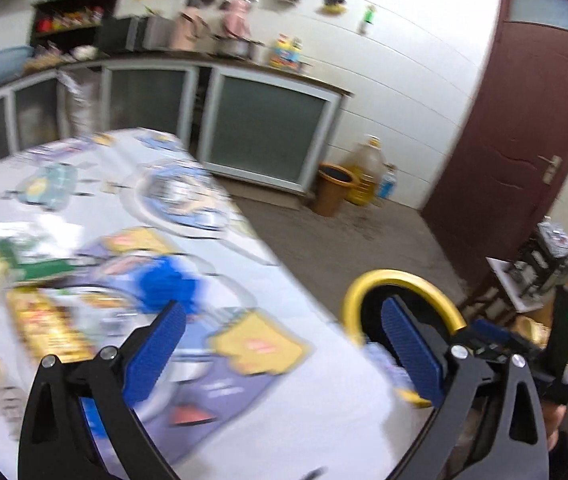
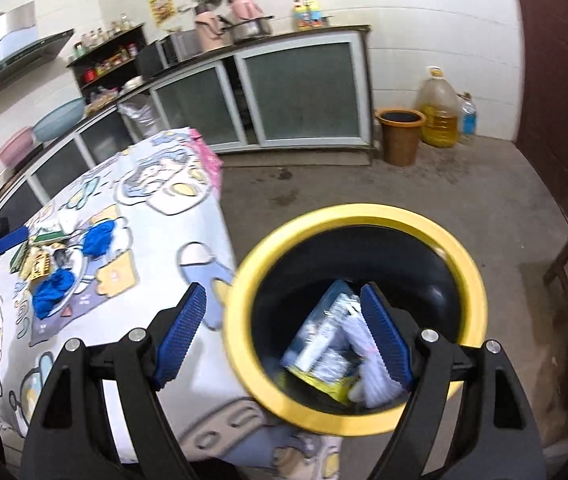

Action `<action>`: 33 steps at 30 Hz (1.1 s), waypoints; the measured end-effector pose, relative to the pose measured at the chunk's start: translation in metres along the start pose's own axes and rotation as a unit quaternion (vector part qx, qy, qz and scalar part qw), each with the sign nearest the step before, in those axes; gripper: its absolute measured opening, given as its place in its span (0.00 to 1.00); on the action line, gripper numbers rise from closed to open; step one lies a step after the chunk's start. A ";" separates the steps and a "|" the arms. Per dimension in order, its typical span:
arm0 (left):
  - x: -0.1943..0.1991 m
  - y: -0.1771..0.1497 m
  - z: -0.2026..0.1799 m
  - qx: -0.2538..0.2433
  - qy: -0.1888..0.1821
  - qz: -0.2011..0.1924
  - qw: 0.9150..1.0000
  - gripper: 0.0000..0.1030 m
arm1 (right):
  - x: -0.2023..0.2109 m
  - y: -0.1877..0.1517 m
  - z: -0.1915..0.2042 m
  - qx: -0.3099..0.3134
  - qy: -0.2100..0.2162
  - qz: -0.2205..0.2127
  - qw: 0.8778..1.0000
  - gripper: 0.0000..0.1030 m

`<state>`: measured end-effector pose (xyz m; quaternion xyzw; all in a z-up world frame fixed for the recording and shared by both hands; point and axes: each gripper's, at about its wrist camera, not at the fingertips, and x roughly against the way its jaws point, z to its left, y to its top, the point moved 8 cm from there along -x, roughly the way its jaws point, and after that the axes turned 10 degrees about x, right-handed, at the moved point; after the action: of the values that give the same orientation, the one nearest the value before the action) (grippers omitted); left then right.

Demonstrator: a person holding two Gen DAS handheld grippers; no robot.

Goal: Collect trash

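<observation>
We're seeing heavy motion blur in the left wrist view: the wrappers (image 1: 40, 320) on the surface (image 1: 284, 420) are smearing, print unreadable. The yellow-rimmed bin (image 1: 399, 280) is sitting half hidden behind a jaw. In the right wrist view the bin's contents (image 2: 331, 340) are blurring together, unidentifiable.

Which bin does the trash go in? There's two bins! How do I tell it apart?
Find the table with the cartoon cloth. Right beside its near edge, on the floor, stands the black bin with a bright yellow rim, already holding wrappers. The other bin, the brown one, stands far off by the white wall next to a big oil jug.
</observation>
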<state>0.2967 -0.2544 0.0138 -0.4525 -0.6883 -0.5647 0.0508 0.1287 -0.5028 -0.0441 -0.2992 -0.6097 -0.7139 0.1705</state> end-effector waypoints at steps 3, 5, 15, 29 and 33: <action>0.028 -0.001 0.041 -0.005 0.046 -0.014 0.999 0.92 | -0.005 0.009 0.029 0.022 0.020 -0.003 1.000 0.74; 0.043 -0.002 0.068 -0.006 0.072 -0.018 0.997 0.92 | -0.010 0.015 0.051 0.043 0.030 -0.004 0.999 0.74; 0.070 -0.040 0.150 0.007 0.130 0.012 0.991 0.92 | -0.042 0.044 0.140 0.119 0.083 -0.002 0.989 0.74; 0.085 -0.007 0.238 0.087 0.210 -0.038 0.973 0.92 | -0.069 0.065 0.200 0.164 0.117 -0.001 0.979 0.74; 0.079 0.002 0.260 0.107 0.221 -0.036 0.969 0.92 | -0.084 0.069 0.213 0.169 0.128 0.006 0.977 0.74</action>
<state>0.3666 0.0045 -0.0320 -0.2830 -0.7323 -0.5753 0.2293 0.2818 -0.3200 -0.0278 -0.1760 -0.6931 -0.6315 0.2997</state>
